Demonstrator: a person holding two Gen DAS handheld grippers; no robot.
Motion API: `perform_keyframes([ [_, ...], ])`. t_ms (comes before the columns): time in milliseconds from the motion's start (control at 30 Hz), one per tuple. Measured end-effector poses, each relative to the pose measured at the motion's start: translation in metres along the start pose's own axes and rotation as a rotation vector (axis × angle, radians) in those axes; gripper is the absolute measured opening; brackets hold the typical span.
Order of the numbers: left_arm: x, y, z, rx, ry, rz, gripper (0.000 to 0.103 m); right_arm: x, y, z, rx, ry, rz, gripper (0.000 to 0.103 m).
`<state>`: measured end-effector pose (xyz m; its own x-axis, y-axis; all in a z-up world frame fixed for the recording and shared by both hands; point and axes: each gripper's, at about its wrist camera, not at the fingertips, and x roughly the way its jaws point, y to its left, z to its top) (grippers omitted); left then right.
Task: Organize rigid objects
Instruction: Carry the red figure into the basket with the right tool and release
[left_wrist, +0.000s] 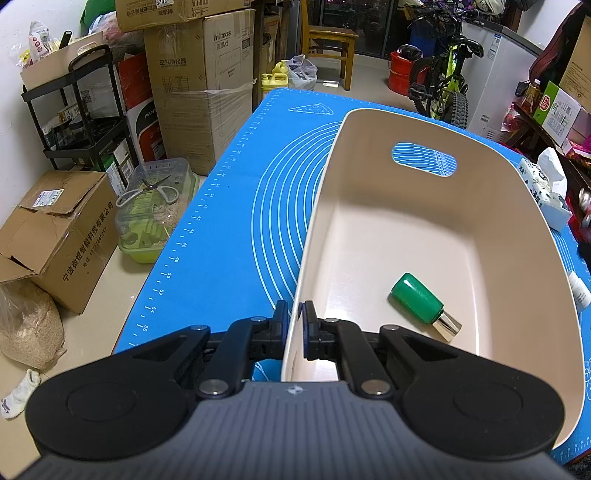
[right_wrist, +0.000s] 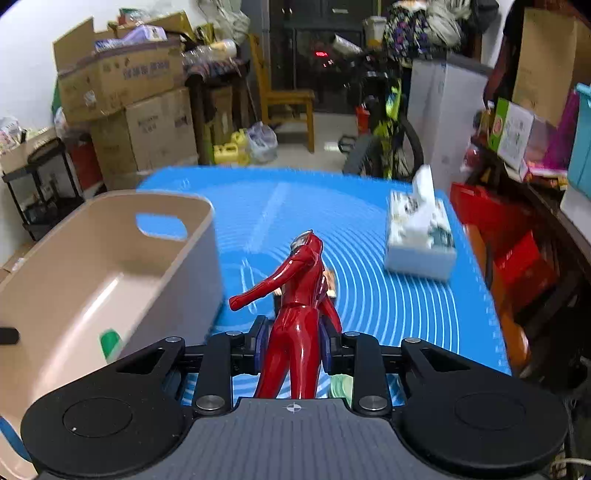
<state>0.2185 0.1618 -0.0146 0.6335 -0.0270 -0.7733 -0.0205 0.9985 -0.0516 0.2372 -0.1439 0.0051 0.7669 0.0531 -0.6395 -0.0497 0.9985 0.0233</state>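
Note:
A beige plastic bin stands on the blue mat. My left gripper is shut on the bin's left wall near its front corner. A green bottle with a silver cap lies on the bin floor. In the right wrist view, my right gripper is shut on a glossy red figurine and holds it above the mat, just right of the bin. The green bottle shows inside the bin.
A tissue box sits on the mat at the right; it also shows in the left wrist view. A white tube lies right of the bin. Boxes, a black cart, a bicycle and a chair stand around the table.

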Motion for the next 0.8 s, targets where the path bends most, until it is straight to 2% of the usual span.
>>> perform_keyframes([
  [233, 0.0, 0.001, 0.0, 0.0, -0.001, 0.001, 0.009, -0.025, 0.032, 0.026, -0.035, -0.09, 0.061, 0.037],
  [433, 0.0, 0.001, 0.0, -0.001, 0.0, 0.0, 0.009, -0.024, 0.078, 0.039, -0.098, -0.11, 0.134, 0.037],
  [633, 0.0, 0.0, 0.0, -0.003, 0.0, -0.001, 0.009, -0.007, 0.123, 0.038, -0.154, -0.071, 0.196, 0.037],
  [800, 0.0, -0.002, -0.002, -0.005, 0.001, -0.004, 0.009, 0.01, 0.152, 0.031, -0.204, 0.009, 0.212, 0.037],
])
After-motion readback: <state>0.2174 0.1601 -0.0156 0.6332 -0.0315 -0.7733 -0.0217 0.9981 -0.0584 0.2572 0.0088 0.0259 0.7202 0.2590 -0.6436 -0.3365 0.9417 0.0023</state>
